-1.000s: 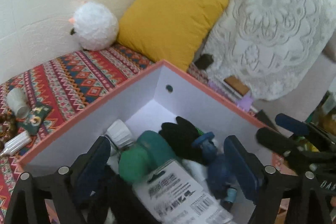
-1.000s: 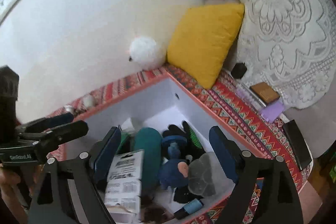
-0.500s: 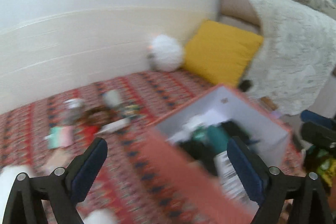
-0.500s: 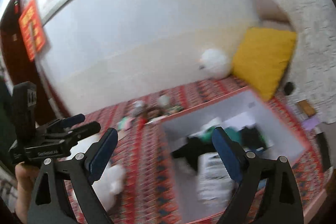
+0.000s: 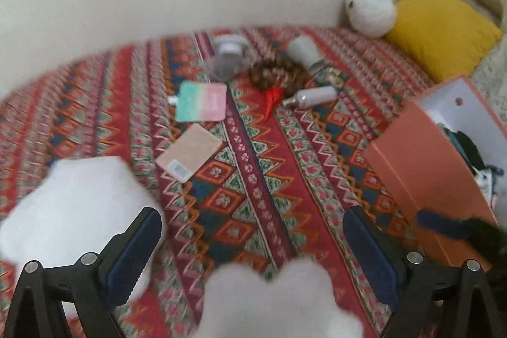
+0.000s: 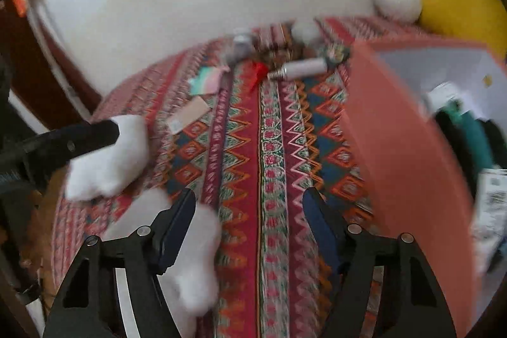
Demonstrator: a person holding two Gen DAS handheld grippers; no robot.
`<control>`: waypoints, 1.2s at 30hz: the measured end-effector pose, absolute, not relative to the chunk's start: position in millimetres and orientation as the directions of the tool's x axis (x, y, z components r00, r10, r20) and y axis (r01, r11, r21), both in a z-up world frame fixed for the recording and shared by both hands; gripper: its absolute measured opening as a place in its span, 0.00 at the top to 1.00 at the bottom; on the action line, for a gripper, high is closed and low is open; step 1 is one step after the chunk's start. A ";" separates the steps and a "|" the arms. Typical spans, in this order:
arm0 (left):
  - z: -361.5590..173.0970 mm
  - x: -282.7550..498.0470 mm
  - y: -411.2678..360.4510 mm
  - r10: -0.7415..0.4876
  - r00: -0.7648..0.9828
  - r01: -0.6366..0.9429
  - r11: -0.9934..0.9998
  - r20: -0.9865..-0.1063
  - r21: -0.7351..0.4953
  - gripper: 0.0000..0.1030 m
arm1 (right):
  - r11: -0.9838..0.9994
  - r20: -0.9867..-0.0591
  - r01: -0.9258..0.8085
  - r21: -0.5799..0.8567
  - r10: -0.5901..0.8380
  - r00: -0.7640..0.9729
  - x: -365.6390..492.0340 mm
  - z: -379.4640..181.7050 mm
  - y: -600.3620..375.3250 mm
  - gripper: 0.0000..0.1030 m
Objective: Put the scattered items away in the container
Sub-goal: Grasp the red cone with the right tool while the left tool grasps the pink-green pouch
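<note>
**Box at the right, loose items still spread on the patterned cloth**

The orange box [image 5: 424, 176] with white inner walls sits at the right of the scene on the red patterned cloth [image 5: 263, 179]. Inside it are dark and teal things and a labelled package, too blurred to name further.

The scattered items lie in a cluster at the far side of the cloth, well apart from the box. From left to right there are a clear jar [image 5: 228, 59] on its side, a heap of brown beads [image 5: 275, 75] and a grey cup [image 5: 304, 51] tipped over. Just nearer lie a mint and pink card [image 5: 202, 102], a red cone-shaped piece [image 5: 272, 97] and a small silver bottle [image 5: 312, 95] on its side. A tan card [image 5: 190, 152] with a barcode label lies nearer still, beside a white fluffy cushion [image 5: 76, 205] at the near left. A second white fluffy shape [image 5: 269, 296] sits at the near edge between the tool fingers.

The left tool [image 5: 253, 249] is spread wide and holds nothing, above the cloth. The right tool [image 6: 250, 230] is likewise spread and empty, with the box just to its right.

Far right, a round white plush toy [image 5: 370, 7] rests against the wall next to a yellow pillow [image 5: 440, 27].
</note>
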State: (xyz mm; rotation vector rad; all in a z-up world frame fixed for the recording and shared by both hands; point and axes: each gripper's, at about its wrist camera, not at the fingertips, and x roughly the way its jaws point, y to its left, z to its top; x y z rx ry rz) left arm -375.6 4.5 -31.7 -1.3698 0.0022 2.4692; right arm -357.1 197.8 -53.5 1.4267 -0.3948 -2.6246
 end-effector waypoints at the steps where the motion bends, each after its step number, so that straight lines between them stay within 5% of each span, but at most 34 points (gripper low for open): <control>1: -42.2 -396.3 3.4 0.272 -0.465 -0.265 -0.951 -0.843 -0.161 0.07 | -0.955 -0.811 -0.024 0.296 -0.238 -0.535 -370.7 -63.6 197.9 0.29; 14: -152.4 -555.3 -1.9 0.107 -0.320 -0.159 -0.986 -0.941 -0.058 0.07 | -0.955 -0.821 -0.072 0.287 -0.206 -0.533 -527.5 -122.4 183.6 0.31; 22: -157.3 -595.3 -0.8 0.066 -0.371 -0.143 -0.990 -0.926 -0.014 0.07 | -0.978 -0.814 -0.087 0.191 -0.108 -0.571 -583.1 -130.0 174.9 0.34; 26: -159.9 -604.2 3.0 0.102 -0.381 -0.141 -0.989 -0.919 -0.051 0.01 | -0.993 -0.805 -0.094 0.077 -0.007 -0.593 -593.6 -131.7 167.4 0.64; 29: -158.8 -605.0 13.4 0.095 -0.415 -0.163 -0.986 -0.905 -0.029 0.02 | -0.996 -0.792 -0.079 0.052 0.006 -0.610 -593.9 -132.5 165.2 0.64; 36: -144.3 -571.0 20.6 0.139 -0.437 -0.222 -0.974 -0.889 -0.043 0.34 | -0.989 -0.789 -0.065 0.136 -0.068 -0.610 -571.0 -127.6 175.2 0.65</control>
